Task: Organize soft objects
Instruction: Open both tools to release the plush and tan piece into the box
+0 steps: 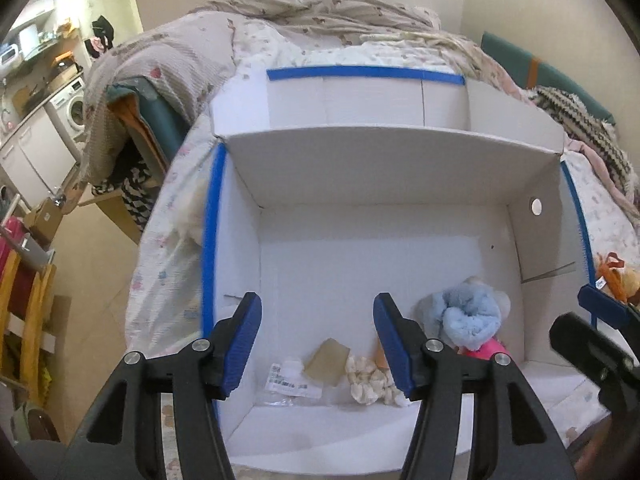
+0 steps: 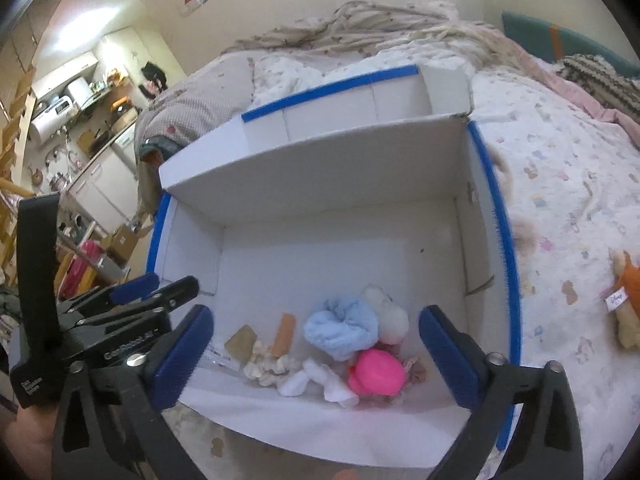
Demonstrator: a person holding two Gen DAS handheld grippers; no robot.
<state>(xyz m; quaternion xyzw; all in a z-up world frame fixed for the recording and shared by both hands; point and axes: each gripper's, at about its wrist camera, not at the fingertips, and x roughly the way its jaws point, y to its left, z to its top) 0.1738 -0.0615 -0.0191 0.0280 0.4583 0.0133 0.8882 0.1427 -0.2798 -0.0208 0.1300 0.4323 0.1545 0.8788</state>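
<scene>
A white cardboard box [image 1: 360, 256] with blue tape on its rims sits on the bed; it also shows in the right wrist view [image 2: 340, 248]. Inside near the front lie a light blue fluffy item [image 1: 472, 316] [image 2: 340, 330], a pink ball [image 2: 376, 372], a cream scrunchie [image 1: 366, 380] [image 2: 266, 364], a white sock [image 2: 320, 380] and a white plush [image 2: 390, 314]. My left gripper [image 1: 318, 344] is open and empty above the box front. My right gripper [image 2: 316, 360] is open and empty over the pile. An orange plush toy [image 2: 626, 300] lies on the bed right of the box.
A clear packet [image 1: 292, 384] and a tan tag [image 1: 326, 362] lie on the box floor. Rumpled blankets [image 1: 320, 12] pile at the bed's far end. A washing machine [image 1: 72, 110] and kitchen counter stand at the left. A striped knit [image 1: 580, 120] lies at right.
</scene>
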